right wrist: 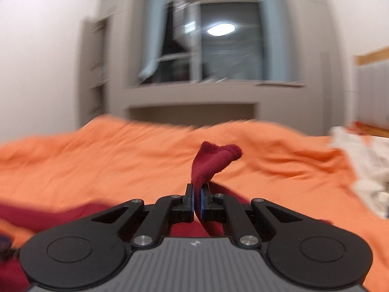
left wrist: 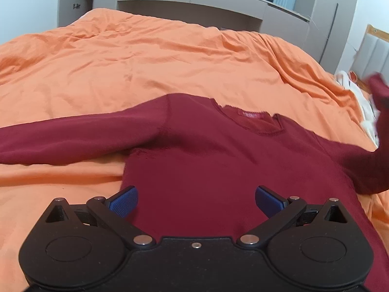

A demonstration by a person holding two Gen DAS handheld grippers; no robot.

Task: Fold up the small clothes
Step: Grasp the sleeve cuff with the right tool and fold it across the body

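A dark red long-sleeved sweater [left wrist: 218, 160] lies flat on the orange bedspread [left wrist: 145, 68], neck towards the far side. One sleeve [left wrist: 60, 138] stretches out to the left. My left gripper [left wrist: 196, 200] hovers open over the sweater's lower body, nothing between its blue pads. The other sleeve rises off the bed at the right edge, its cuff [left wrist: 376, 85] blurred in the air. In the right wrist view, my right gripper [right wrist: 197, 194] is shut on that sleeve cuff [right wrist: 211, 163], which sticks up from between the pads above the bed.
A heap of white cloth [right wrist: 364, 170] lies at the bed's right side near a wooden headboard [right wrist: 372, 56]. Grey shelving and a window [right wrist: 218, 48] stand beyond the far edge of the bed. The orange cover is wrinkled all around the sweater.
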